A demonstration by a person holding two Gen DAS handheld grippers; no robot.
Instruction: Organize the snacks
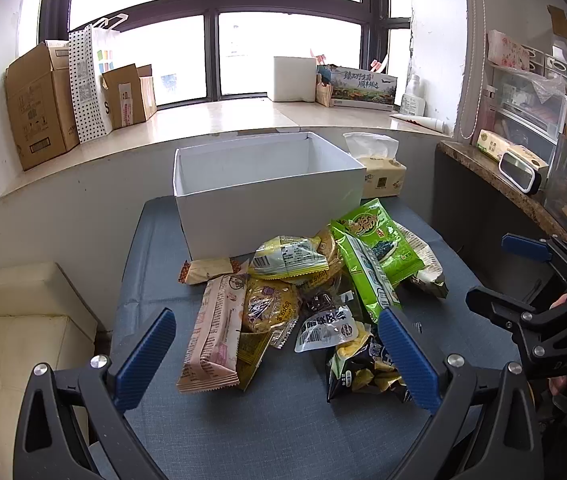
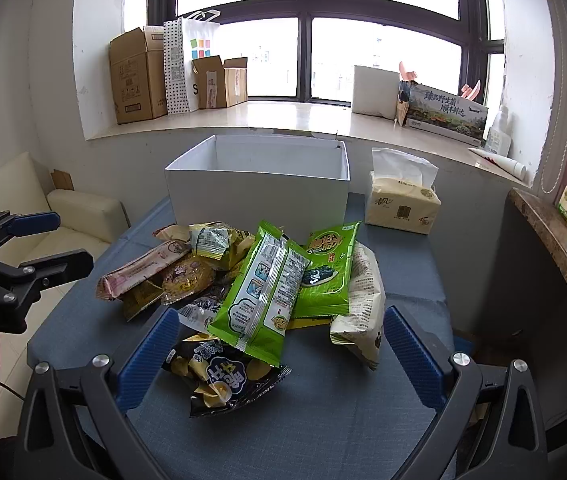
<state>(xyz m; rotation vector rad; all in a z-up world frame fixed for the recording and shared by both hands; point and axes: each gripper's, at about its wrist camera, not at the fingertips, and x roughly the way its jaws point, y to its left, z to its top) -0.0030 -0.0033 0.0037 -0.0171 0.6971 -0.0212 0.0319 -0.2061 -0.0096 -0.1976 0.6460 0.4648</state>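
Observation:
A pile of snack packs lies on the blue-grey table in front of an empty white box. It holds a pink bar pack, two green seaweed packs, a dark chip bag, yellow packs and a beige bag. My left gripper hovers open just before the pile. My right gripper is open too, its fingers either side of the chip bag and the green pack, above them. Nothing is held.
A tissue pack stands right of the box. A cream sofa is to the left, a stone counter with a small clock to the right. Cardboard boxes and bags line the windowsill behind.

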